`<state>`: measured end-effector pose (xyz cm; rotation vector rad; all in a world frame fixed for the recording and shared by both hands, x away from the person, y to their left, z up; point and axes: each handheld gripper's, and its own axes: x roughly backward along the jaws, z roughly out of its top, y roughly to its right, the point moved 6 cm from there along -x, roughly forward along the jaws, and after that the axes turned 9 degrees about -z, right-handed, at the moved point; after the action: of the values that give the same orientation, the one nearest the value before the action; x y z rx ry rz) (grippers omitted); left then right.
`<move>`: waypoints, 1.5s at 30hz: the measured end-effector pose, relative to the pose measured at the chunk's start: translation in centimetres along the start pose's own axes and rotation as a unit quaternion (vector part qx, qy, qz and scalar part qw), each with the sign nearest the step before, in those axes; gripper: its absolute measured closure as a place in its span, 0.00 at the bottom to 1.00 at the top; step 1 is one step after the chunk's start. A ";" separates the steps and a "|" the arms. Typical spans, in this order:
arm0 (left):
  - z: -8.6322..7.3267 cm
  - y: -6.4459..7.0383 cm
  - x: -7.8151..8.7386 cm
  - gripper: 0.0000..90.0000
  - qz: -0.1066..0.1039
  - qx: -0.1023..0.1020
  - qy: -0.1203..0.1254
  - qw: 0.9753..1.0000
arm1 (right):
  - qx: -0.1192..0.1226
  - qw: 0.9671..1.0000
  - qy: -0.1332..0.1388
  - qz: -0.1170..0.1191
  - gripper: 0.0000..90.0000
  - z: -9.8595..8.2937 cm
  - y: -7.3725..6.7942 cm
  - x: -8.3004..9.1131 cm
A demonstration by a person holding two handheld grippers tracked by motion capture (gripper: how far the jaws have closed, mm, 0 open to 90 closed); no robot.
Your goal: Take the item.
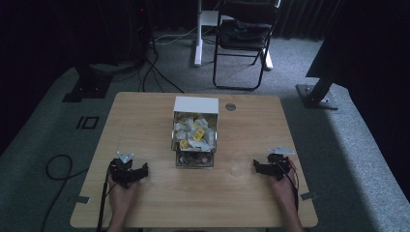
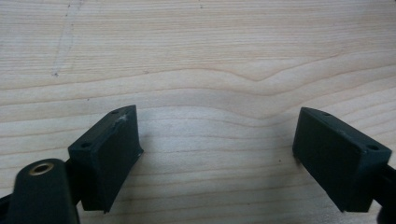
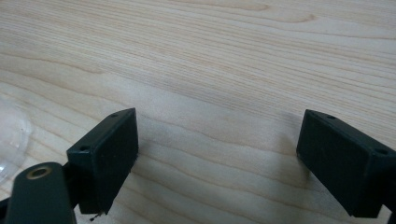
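Observation:
A white box-shaped dispenser (image 1: 195, 130) stands at the table's middle, full of small white and yellow packets, with a clear tray at its foot. A clear plastic cup (image 1: 238, 162) stands just right of it; its rim (image 3: 11, 140) curves in at the left edge of the right gripper view. My left gripper (image 1: 128, 172) rests on the wood at the front left, open, with only bare wood between its jaws (image 2: 217, 149). At the front right my right gripper (image 1: 271, 166) rests beside the cup, open and holding nothing (image 3: 217, 154).
The wooden table (image 1: 145, 116) has a round cable hole (image 1: 230, 107) behind the dispenser. A folding chair (image 1: 244, 34) and a white stand leg (image 1: 198, 38) are on the carpet beyond. Black cables (image 1: 58, 169) lie on the floor at left.

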<state>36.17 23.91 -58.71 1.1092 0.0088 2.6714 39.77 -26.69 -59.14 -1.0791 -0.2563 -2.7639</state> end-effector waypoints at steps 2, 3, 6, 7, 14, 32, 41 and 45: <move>0.0 0.0 0.0 0.18 -0.001 -0.001 -0.002 1.000 | 0.001 1.000 0.001 0.000 0.14 -0.1 -0.1 0.1; 0.0 0.0 0.0 0.18 -0.002 -0.002 -0.003 1.000 | 0.002 1.000 0.001 0.000 0.14 0.0 -0.1 0.1; 0.1 0.0 0.0 0.18 -0.005 -0.004 -0.006 1.000 | 0.002 1.000 0.001 0.000 0.14 0.0 -0.1 0.1; 0.1 0.0 0.0 0.18 -0.006 -0.005 -0.008 1.000 | 0.001 1.000 0.001 0.000 0.14 -0.1 -0.1 0.1; 0.0 0.0 0.3 0.23 -0.011 -0.010 -0.014 1.000 | 0.001 1.000 0.001 0.000 0.14 -0.1 -0.1 0.1; 0.0 0.9 1.6 0.42 -0.032 -0.010 -0.034 0.999 | 0.001 1.000 0.001 0.001 0.14 0.0 -0.1 0.1; 0.5 1.9 2.9 0.43 -0.050 -0.015 -0.010 0.999 | 0.001 1.000 0.001 0.001 0.14 -0.1 -0.1 0.1; 0.8 2.3 3.5 0.44 -0.055 -0.020 -0.001 0.998 | 0.001 1.000 0.001 0.001 0.14 -0.1 -0.1 0.1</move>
<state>33.88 22.38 -55.46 1.0669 0.0142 2.5629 39.66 -26.60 -59.14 -1.0754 -0.2593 -2.7628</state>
